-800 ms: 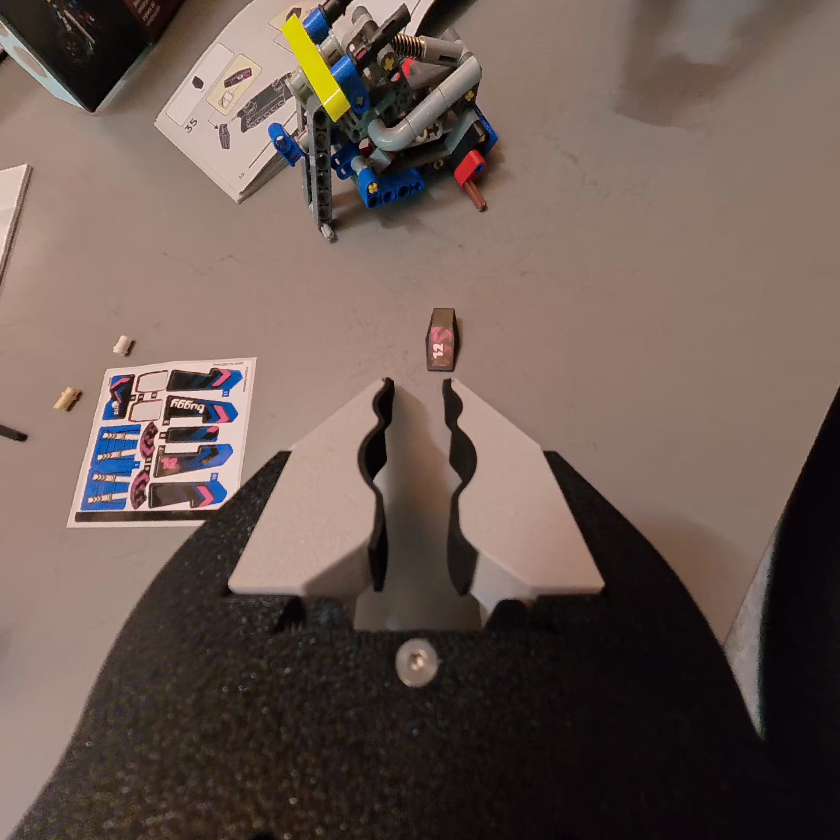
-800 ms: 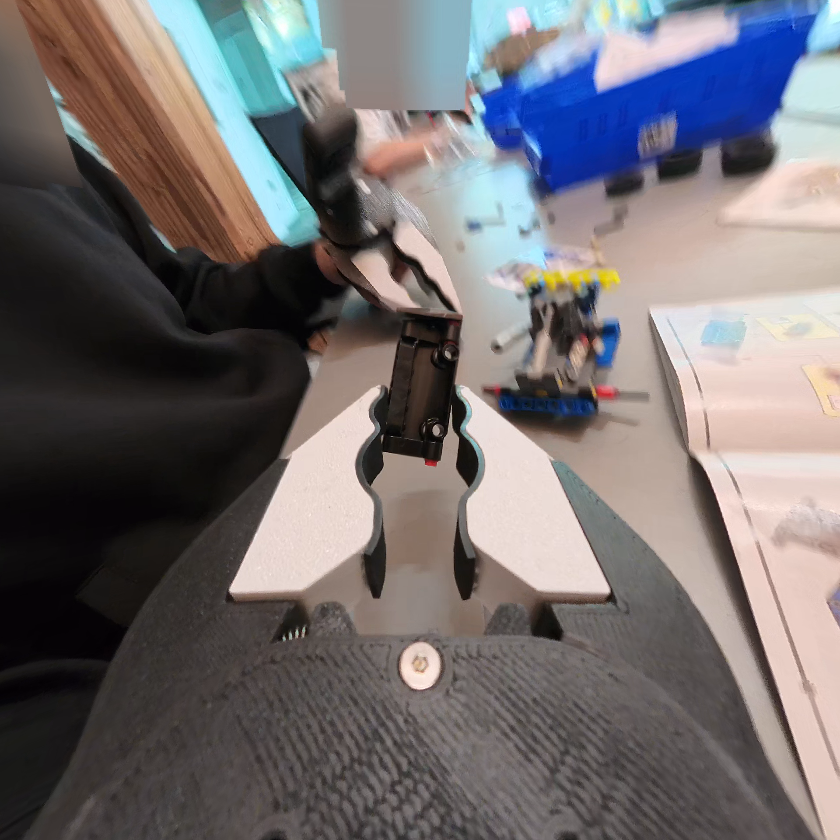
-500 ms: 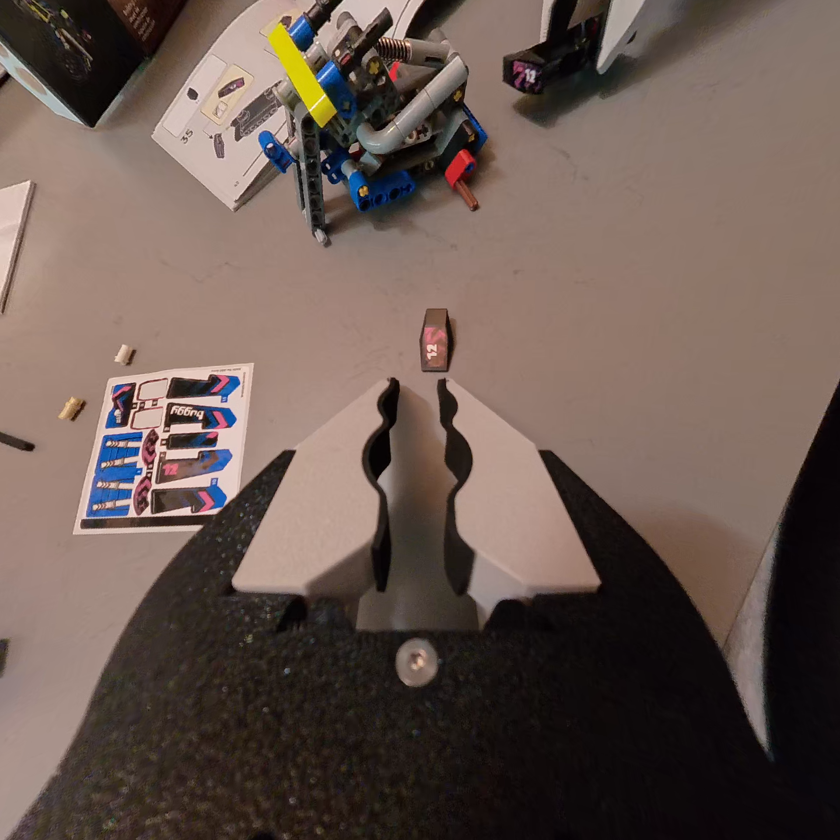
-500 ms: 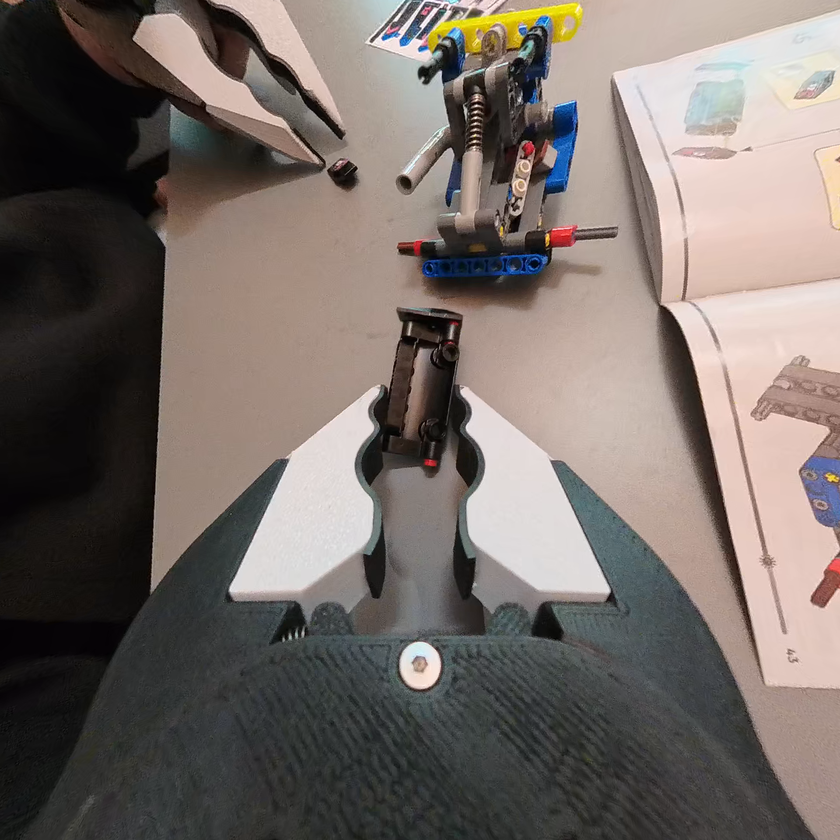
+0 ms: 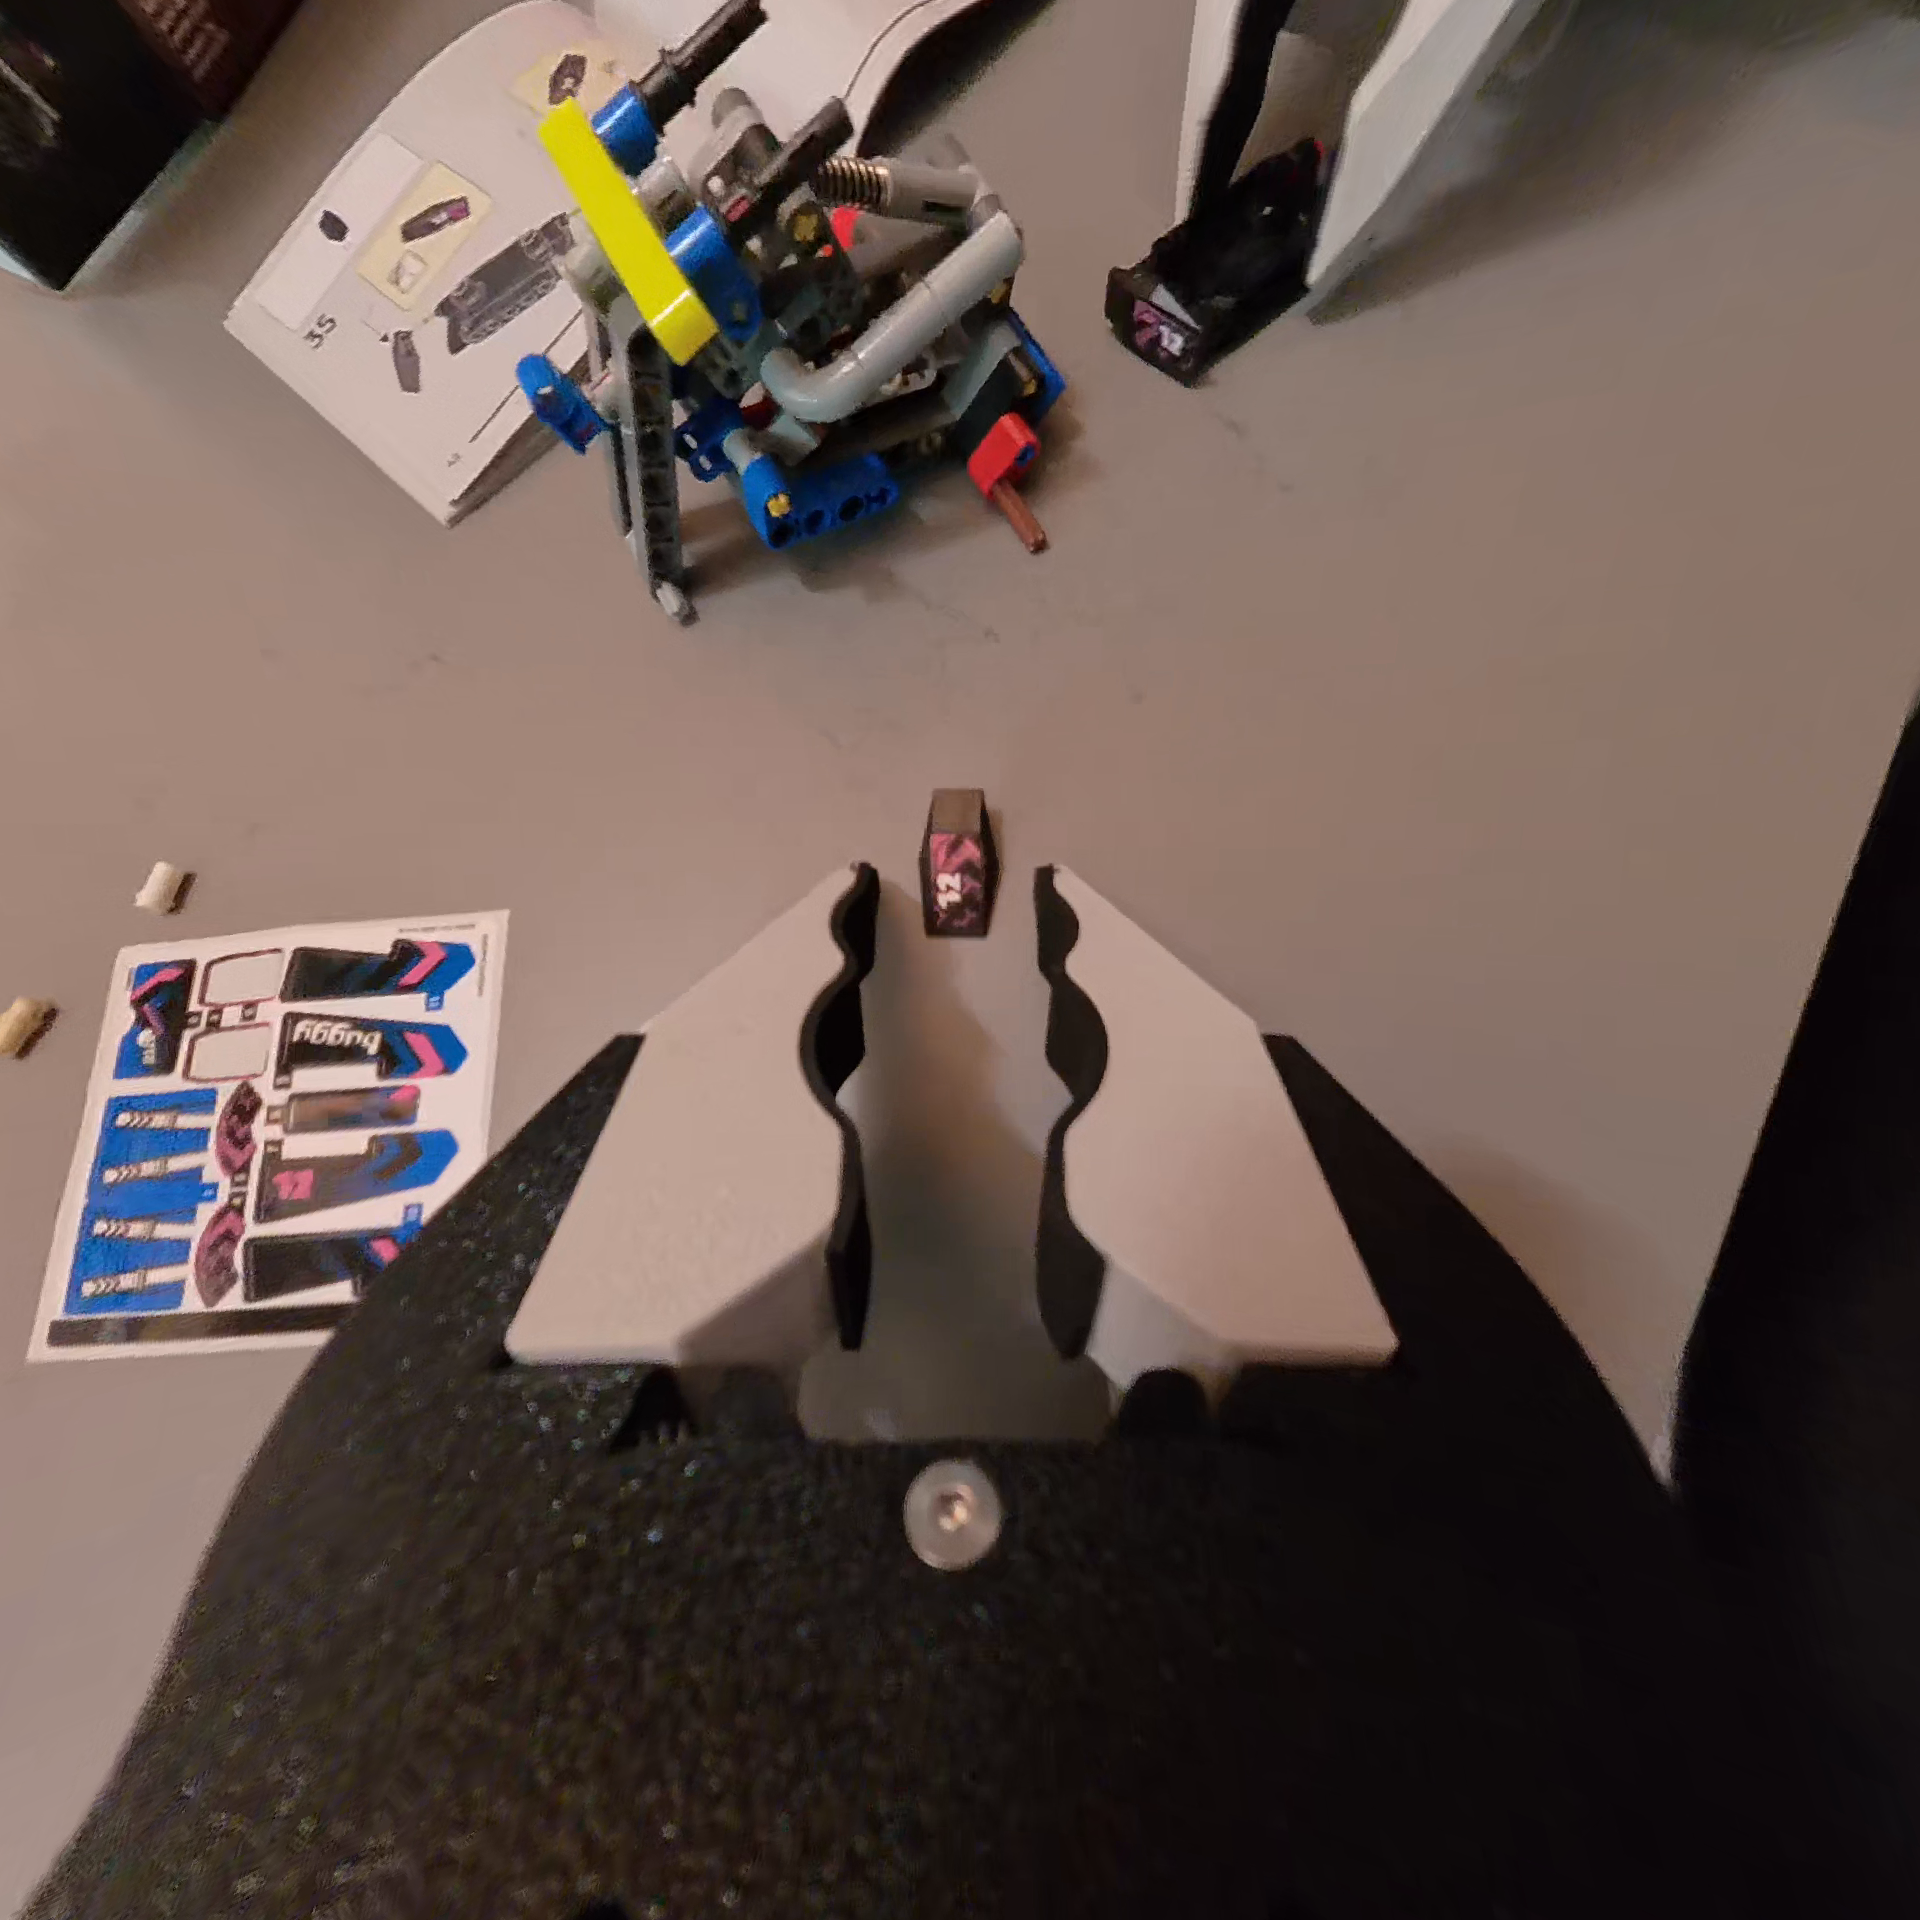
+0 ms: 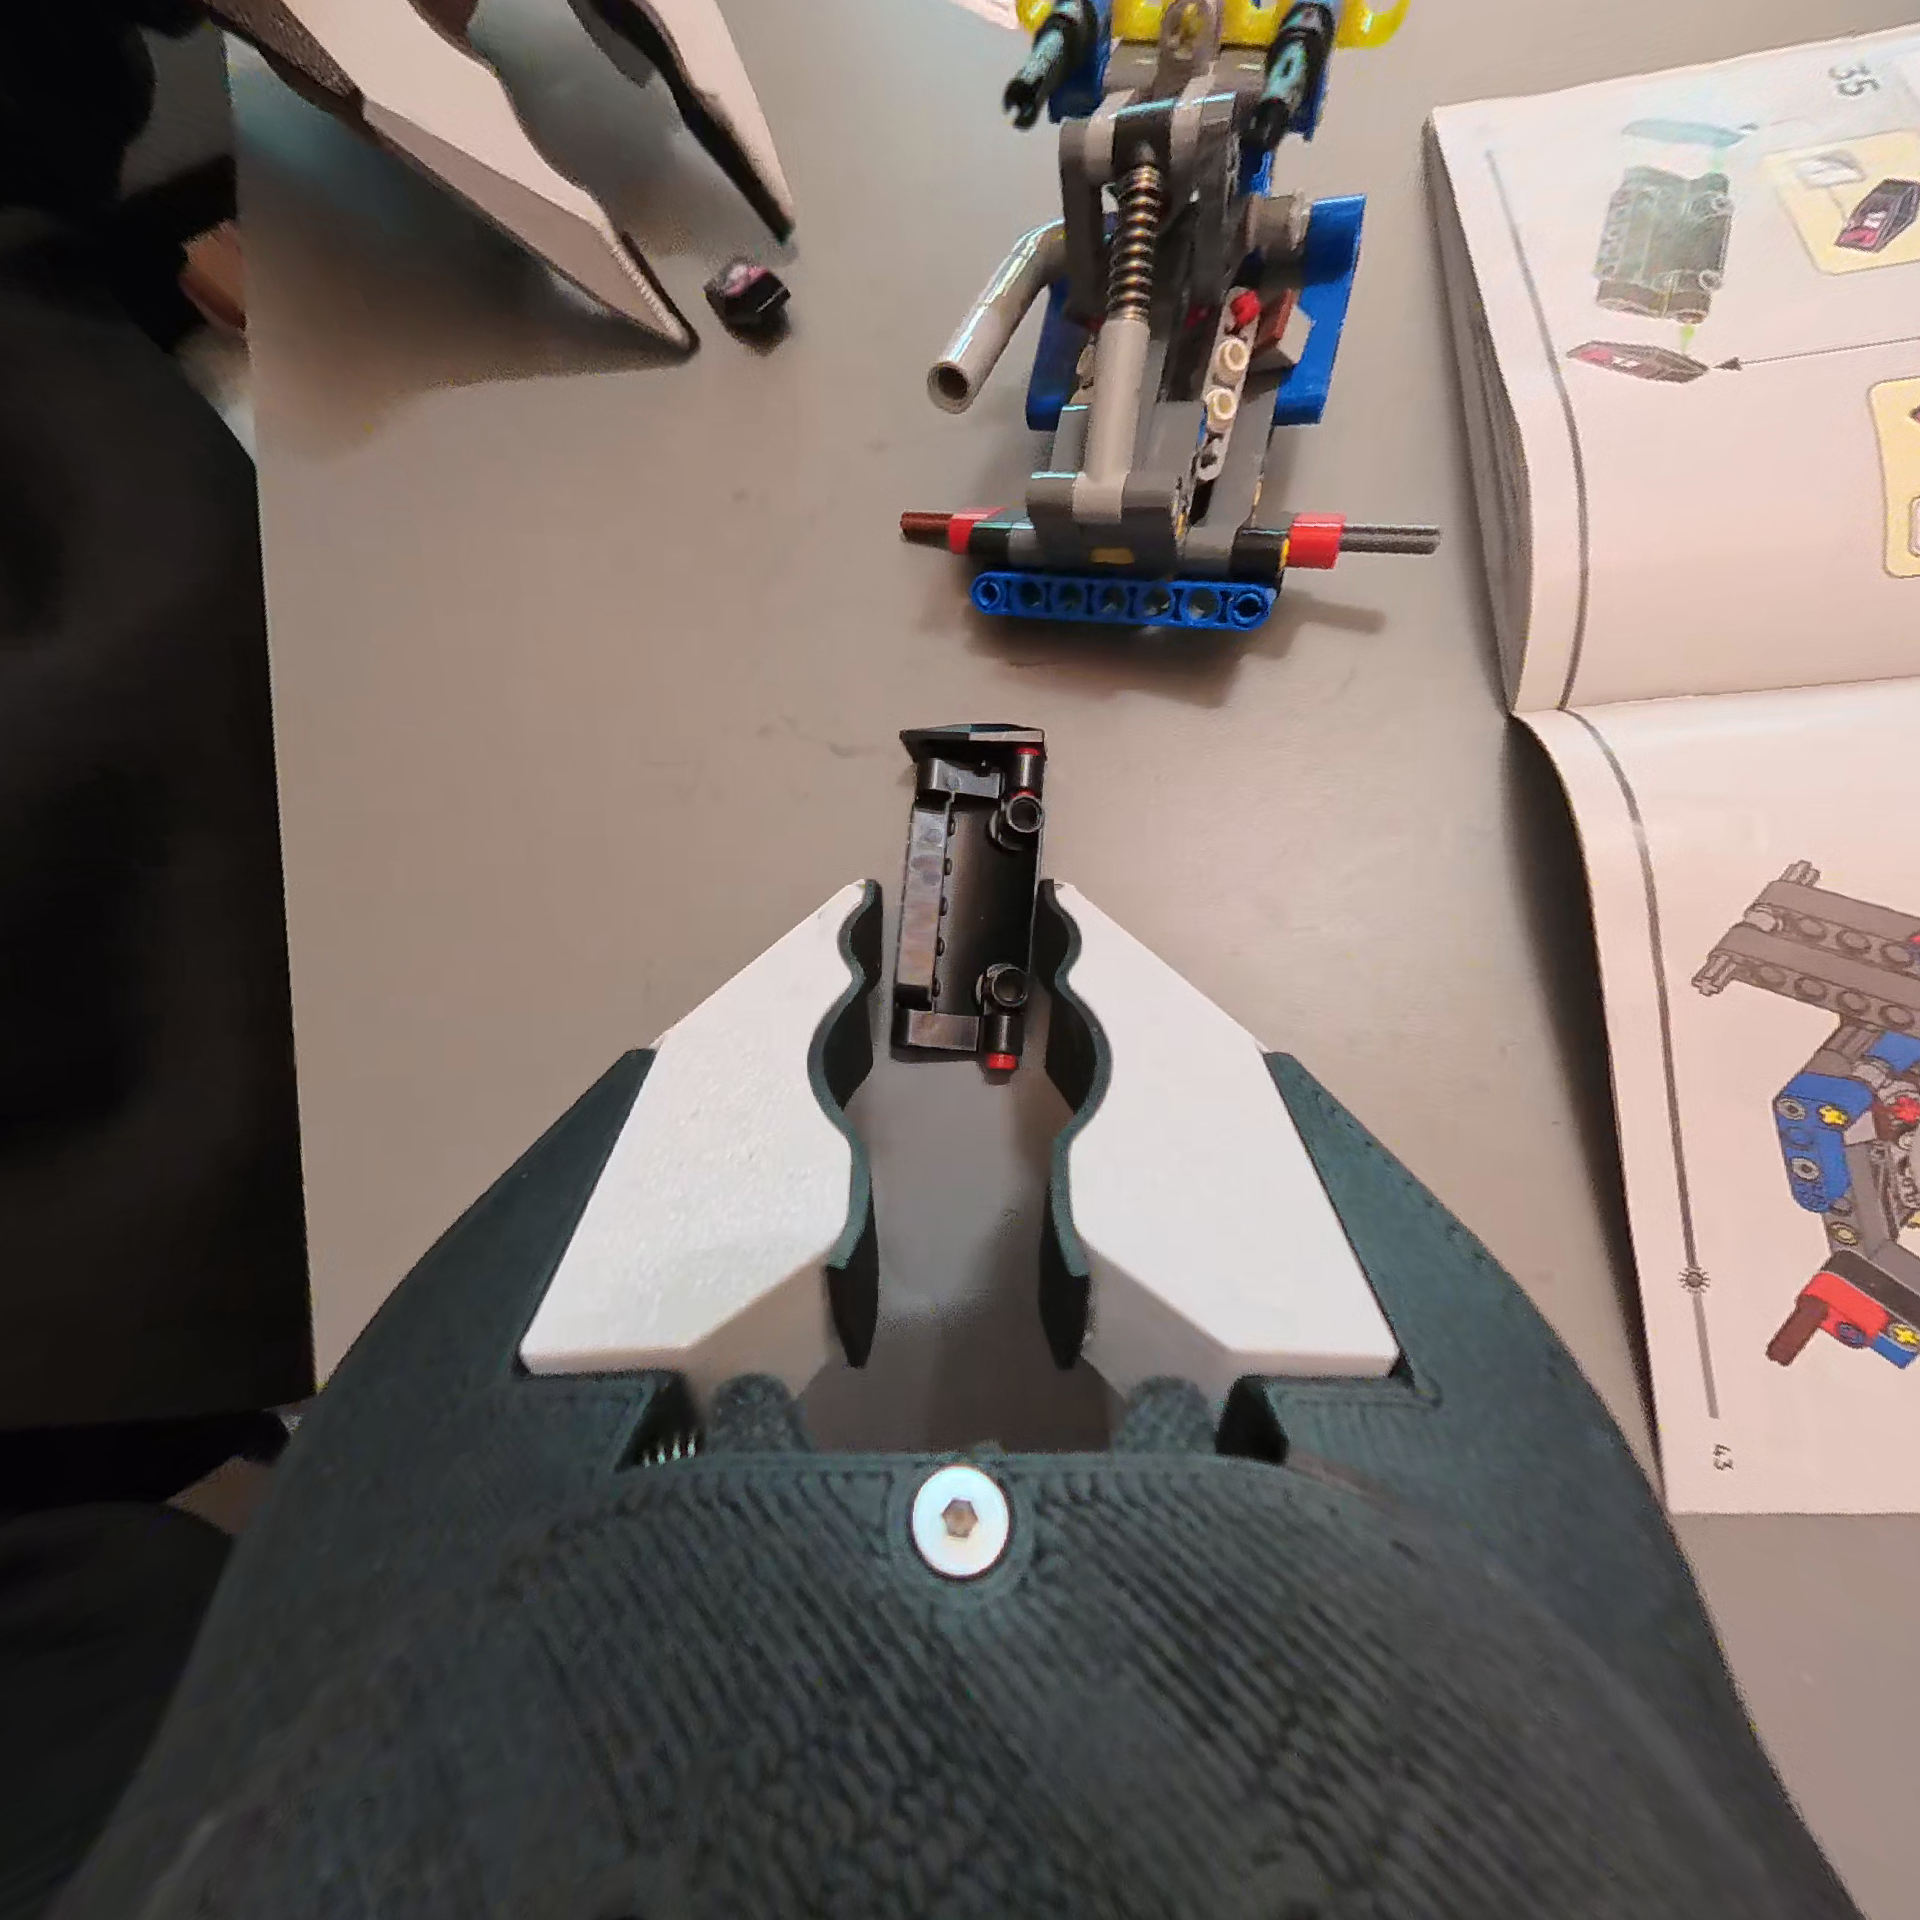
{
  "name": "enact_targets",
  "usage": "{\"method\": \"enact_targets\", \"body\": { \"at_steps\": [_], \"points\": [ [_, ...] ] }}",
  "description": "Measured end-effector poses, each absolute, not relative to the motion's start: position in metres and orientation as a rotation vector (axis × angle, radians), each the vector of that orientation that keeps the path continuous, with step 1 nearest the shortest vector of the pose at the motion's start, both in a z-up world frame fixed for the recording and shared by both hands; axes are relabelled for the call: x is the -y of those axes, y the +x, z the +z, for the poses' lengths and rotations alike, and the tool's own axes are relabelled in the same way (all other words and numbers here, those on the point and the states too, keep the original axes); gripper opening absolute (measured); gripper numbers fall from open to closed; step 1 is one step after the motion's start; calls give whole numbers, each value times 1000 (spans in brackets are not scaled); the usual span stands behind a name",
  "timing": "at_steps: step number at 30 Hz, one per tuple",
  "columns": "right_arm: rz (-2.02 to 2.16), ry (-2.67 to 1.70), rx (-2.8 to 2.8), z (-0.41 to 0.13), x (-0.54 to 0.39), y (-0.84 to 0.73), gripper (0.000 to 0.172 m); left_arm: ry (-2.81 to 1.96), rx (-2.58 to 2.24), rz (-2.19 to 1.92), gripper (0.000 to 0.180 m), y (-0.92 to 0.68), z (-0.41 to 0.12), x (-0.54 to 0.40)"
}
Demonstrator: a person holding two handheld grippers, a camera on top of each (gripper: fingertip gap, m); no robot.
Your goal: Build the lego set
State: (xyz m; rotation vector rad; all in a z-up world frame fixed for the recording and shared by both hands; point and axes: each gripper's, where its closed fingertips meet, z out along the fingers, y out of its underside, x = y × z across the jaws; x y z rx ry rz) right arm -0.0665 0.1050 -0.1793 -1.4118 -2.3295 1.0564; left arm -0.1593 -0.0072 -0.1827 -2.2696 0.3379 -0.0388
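Left claw is being held spread around a small black piece; right claw is being kept clenched on a black panel.

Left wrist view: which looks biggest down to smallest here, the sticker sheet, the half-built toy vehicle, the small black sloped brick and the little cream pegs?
1. Half-built toy vehicle and sticker sheet: similar, and the sheet lies nearer the camera, so unranked.
2. Small black sloped brick.
3. Cream pegs.
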Motion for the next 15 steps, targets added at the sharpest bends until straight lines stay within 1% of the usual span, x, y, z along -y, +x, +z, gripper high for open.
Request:
{"method": "enact_targets", "body": {
  "at_steps": [1,3,4,8,15],
  "points": [
    [1039,-1411,2336,-180,-105,-65,28,-2274,-318,-35,27,-160,-183,5],
    [978,-1419,2345,-180,-110,-61,29,-2281,-327,-70,13,-155,-184,3],
    [942,-1426,2346,-181,-114,-58,29,-2280,-335,-63,12,-154,-184,2],
    [862,-1458,2334,-182,-123,-52,29,-2262,-373,20,12,-155,-183,0],
    [908,-1532,2306,-181,-93,-50,27,-2169,-590,243,12,-141,-179,-5]
  ]
}}
